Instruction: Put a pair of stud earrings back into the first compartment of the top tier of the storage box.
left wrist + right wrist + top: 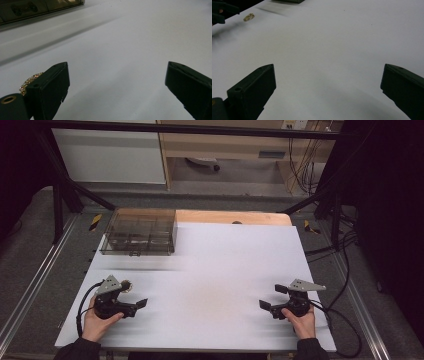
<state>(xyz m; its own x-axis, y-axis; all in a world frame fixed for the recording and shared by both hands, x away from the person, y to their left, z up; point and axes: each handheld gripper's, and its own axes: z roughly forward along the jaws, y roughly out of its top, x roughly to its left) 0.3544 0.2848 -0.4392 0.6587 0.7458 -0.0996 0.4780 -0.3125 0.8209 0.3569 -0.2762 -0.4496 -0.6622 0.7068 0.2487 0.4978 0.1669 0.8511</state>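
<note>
A: While both hands rest low on the white table (215,270), where's the glittery gold piece (29,81)?
B: Just beside the left gripper (131,295), not gripped. Jaws spread, empty.
A: Right gripper (272,297)?
B: Spread too, empty. Clear box (139,232) far-left.

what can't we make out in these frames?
- Small gold sparkly item: in the left gripper view a jaw of the left gripper covers most of it; in the high view it is too small to identify.
- Clear divided box: in the high view the contents of its compartments are too dim and small to tell; in the left gripper view the top edge cuts it off.
- Right gripper: jaws open, with bare white table sheet between them.
</note>
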